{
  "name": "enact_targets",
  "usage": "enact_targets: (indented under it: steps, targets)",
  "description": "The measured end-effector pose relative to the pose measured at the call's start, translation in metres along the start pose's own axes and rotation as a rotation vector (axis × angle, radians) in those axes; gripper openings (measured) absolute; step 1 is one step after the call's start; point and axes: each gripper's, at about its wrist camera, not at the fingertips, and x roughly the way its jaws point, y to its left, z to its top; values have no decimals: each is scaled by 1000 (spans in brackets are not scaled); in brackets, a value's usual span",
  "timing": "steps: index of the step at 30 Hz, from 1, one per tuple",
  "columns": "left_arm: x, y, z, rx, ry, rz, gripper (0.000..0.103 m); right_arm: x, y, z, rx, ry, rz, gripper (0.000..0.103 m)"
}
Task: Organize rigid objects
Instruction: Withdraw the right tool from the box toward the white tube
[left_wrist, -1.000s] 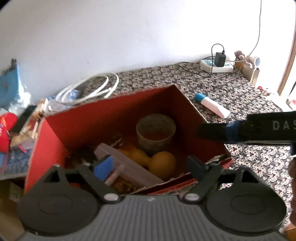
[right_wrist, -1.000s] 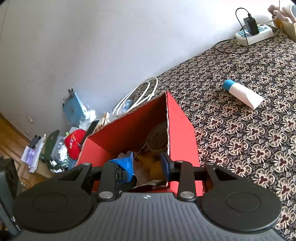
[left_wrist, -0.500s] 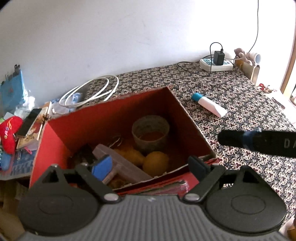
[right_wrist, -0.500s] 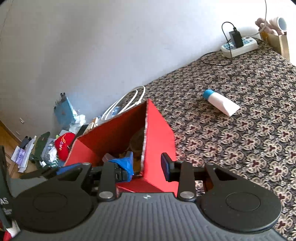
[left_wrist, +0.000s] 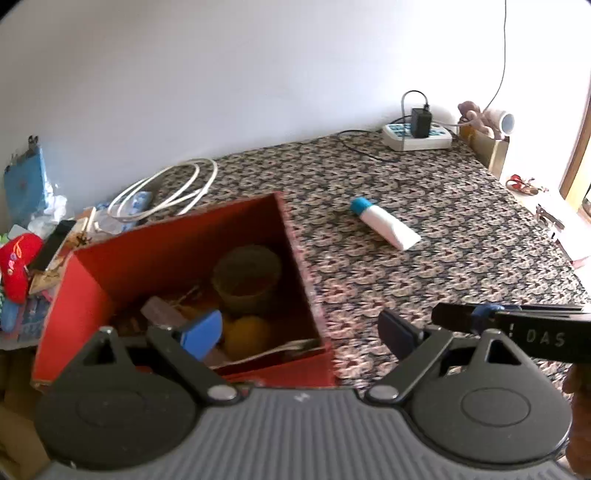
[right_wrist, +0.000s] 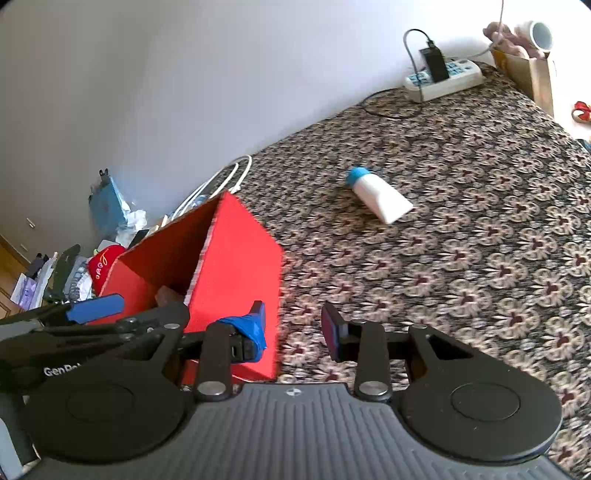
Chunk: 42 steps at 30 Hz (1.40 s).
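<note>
While both claws stand open and empty, one white tube (right_wrist: 380, 199) lies alone on the patterned bed cover (right_wrist: 480, 258), well apart from the one red box (right_wrist: 236, 273). Risk: right claw (right_wrist: 293, 332) sits near the box wall; a careless swing could tip it. Left claw (left_wrist: 295, 332) hovers over box contents.

A lived-in room of a home: a flower-patterned cloth (left_wrist: 424, 236) spreads ahead of the grippers to a plain white wall (left_wrist: 221, 74). Far ahead to the right a power strip (left_wrist: 417, 136) holds a plugged-in charger (left_wrist: 421, 122). A coiled white cable (left_wrist: 166, 192) lies ahead left, beside heaped household clutter (right_wrist: 70, 273) and a strip of wooden floor (right_wrist: 9, 266).
</note>
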Motion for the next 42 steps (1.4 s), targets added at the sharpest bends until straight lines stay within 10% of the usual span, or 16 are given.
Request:
enact_targets:
  steps: [17, 42]
  targets:
    - [37, -101, 9, 0, 74, 30, 91, -10, -84, 24, -16, 106, -17, 17]
    - [121, -119, -10, 10, 295, -5, 91, 20, -144, 30, 181, 183, -112, 17]
